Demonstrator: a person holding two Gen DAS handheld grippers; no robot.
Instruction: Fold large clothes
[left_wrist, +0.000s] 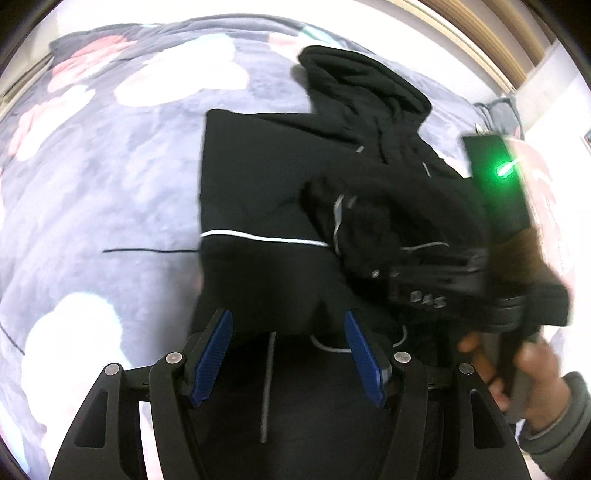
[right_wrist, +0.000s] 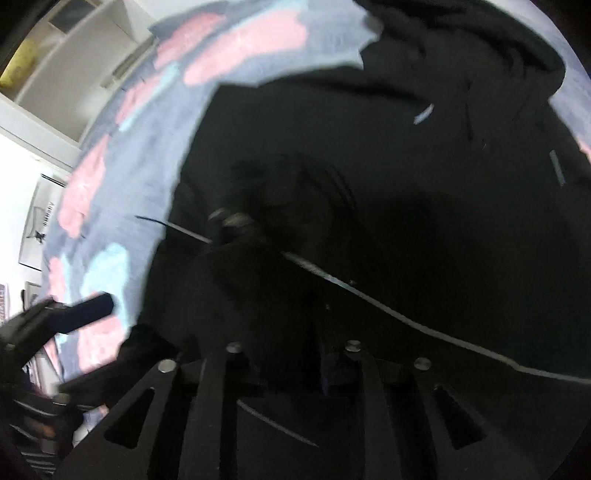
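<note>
A black hooded jacket (left_wrist: 258, 177) with a thin white stripe (left_wrist: 258, 236) lies spread on the bed, hood (left_wrist: 362, 81) at the far end. My left gripper (left_wrist: 287, 317) hangs open above its near hem, blue pads wide apart and empty. From the right, my right gripper (left_wrist: 373, 266) reaches over the jacket's body with a bunched black sleeve (left_wrist: 343, 221) at its tips. In the right wrist view the jacket (right_wrist: 406, 184) fills the picture. There the sleeve bunch (right_wrist: 273, 192) hides the right gripper (right_wrist: 290, 317) tips, so its grip is unclear. The left gripper (right_wrist: 85, 312) shows at the left edge.
A grey blanket (left_wrist: 110, 184) with pink and white flowers covers the bed under the jacket. A person's hand (left_wrist: 535, 373) in a grey sleeve holds the right gripper's handle. A wooden frame (left_wrist: 480, 44) runs behind the bed. White shelves (right_wrist: 66, 55) stand beyond the bed's edge.
</note>
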